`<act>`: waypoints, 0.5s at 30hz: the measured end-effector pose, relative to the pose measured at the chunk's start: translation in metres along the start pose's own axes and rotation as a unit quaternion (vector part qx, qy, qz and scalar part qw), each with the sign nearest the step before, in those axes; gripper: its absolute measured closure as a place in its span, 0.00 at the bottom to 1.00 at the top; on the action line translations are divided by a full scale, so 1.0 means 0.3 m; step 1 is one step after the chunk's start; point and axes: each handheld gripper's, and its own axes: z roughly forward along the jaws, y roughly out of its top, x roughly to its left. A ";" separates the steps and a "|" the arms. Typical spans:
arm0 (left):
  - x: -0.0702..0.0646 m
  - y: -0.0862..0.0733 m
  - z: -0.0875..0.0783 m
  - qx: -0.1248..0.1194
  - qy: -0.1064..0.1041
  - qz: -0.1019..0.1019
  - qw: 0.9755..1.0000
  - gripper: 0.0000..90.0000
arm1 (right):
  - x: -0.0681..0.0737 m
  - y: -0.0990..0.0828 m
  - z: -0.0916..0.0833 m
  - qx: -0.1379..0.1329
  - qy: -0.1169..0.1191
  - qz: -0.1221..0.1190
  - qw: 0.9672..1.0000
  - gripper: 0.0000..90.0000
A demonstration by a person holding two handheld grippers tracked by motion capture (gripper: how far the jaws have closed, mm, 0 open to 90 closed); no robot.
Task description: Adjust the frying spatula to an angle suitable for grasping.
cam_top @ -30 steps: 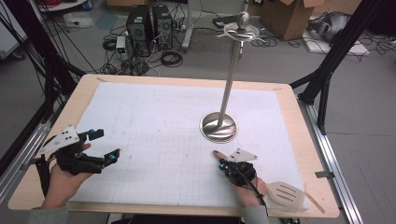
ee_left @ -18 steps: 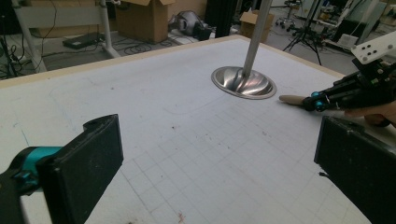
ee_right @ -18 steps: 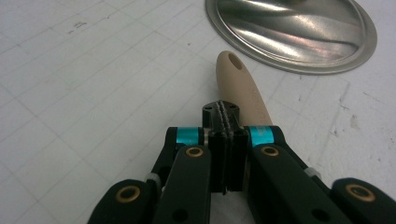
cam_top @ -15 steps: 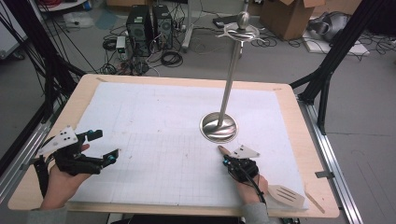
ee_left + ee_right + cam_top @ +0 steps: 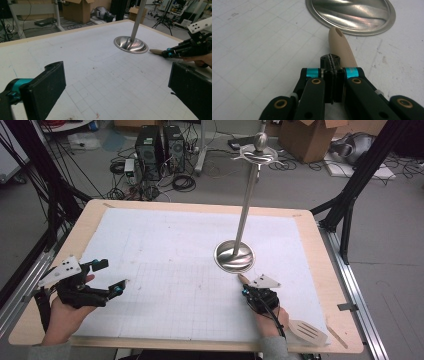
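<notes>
Fingers [image 5: 327, 80] of the right gripper [image 5: 333, 60] stand pressed together, pad against pad, with no gap between them. Directly beneath and ahead of their tips runs the wooden handle [image 5: 342, 47] of a slotted spatula [image 5: 306, 331]. I cannot tell whether the handle is pinched lower down or merely lies under the closed jaws. Its drilled end points away from the fingertips toward the round base [image 5: 352, 12] of the utensil stand [image 5: 247, 205], just short of the rim. The slotted blade lies behind the fingers, past my right wrist at the table's near edge.

I judge that the spatula is kept handle-first so that the hanging hole faces the stand, whose hooks sit at the top of the pole, well above the fingertips.

The left gripper [image 5: 112, 274] rests with its fingers [image 5: 47, 85] spread wide apart and nothing between them. It sits well to the side of the stand, parked out of the working path, as I read it. From its own camera the stand base [image 5: 131, 45] lies ahead of the fingers, with the other gripper to the right.

Count: two grippers, one spatula, one stand, one white gridded mat [image 5: 165, 250] covering the table [image 5: 90, 220].
</notes>
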 end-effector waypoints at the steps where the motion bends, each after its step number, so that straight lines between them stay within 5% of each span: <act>1: 0.000 0.000 0.000 -0.001 0.000 -0.001 1.000 0.02 | -0.003 -0.001 -0.001 -0.001 -0.001 0.003 1.000 1.00; 15: 0.001 -0.001 0.000 -0.001 0.001 -0.001 1.000 0.02 | -0.059 -0.021 -0.017 0.001 -0.024 0.037 0.999 1.00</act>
